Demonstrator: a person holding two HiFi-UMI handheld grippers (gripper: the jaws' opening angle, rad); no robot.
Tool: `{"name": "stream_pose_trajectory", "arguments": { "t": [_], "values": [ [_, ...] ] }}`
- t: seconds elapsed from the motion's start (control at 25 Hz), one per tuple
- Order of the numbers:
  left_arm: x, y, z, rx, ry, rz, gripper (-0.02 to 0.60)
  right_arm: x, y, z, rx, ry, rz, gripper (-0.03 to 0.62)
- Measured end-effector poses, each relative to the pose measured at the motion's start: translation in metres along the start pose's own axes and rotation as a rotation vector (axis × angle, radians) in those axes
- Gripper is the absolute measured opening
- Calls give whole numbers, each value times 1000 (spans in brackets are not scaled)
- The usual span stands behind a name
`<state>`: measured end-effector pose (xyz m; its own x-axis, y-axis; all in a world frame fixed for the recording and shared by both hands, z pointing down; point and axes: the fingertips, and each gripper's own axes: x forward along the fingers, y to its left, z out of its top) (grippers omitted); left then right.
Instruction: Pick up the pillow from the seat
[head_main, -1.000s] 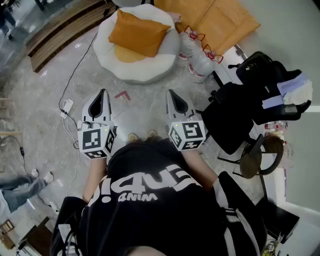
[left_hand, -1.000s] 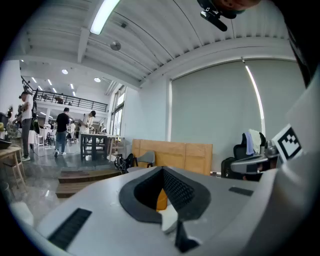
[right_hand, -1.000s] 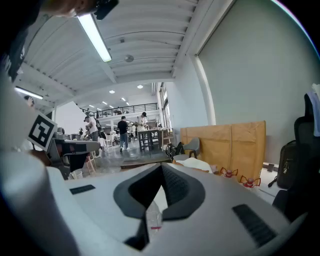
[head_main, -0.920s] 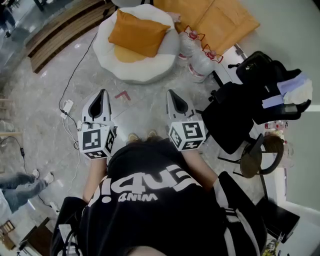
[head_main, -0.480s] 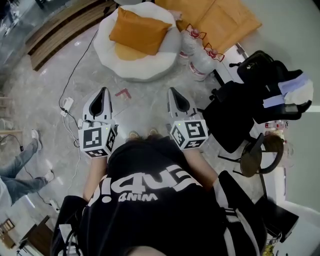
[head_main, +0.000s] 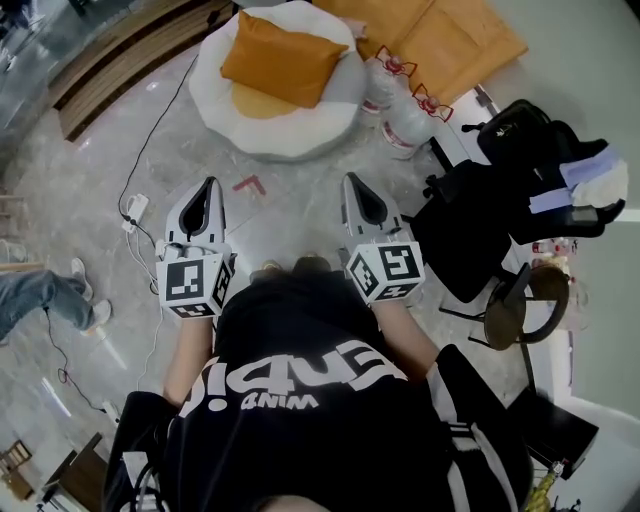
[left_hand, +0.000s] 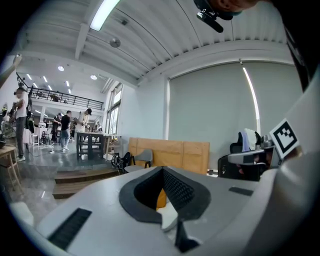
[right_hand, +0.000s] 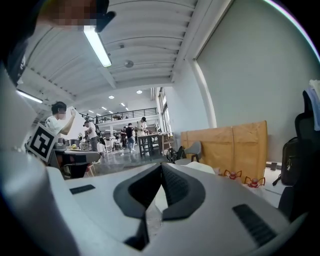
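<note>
An orange pillow lies on a round white seat at the top of the head view. My left gripper and right gripper are held side by side in front of the person's body, both some way short of the seat. Each one is shut with nothing between its jaws. In the left gripper view a sliver of the orange pillow shows through the gap behind the jaws. In the right gripper view the white seat peeks over the jaws.
Two large water bottles with red handles stand right of the seat, in front of a tan wooden panel. A black office chair draped with bags and clothes is at the right. A cable trails on the floor at left. A bystander's legs are at far left.
The view has crept slightly toward the seat. My right gripper has shifted a little right and down in the frame. The bystander's legs at left have moved.
</note>
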<state>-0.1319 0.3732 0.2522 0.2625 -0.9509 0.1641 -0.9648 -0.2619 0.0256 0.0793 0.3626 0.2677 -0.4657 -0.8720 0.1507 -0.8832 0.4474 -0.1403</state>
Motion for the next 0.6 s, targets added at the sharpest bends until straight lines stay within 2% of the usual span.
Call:
{"name": "stream_pose_trajectory", "arguments": {
  "t": [0.6],
  "values": [
    [25,14,-8,-3,16,-17,9,28,-10,-12,-4,24,-20,21]
  ]
}}
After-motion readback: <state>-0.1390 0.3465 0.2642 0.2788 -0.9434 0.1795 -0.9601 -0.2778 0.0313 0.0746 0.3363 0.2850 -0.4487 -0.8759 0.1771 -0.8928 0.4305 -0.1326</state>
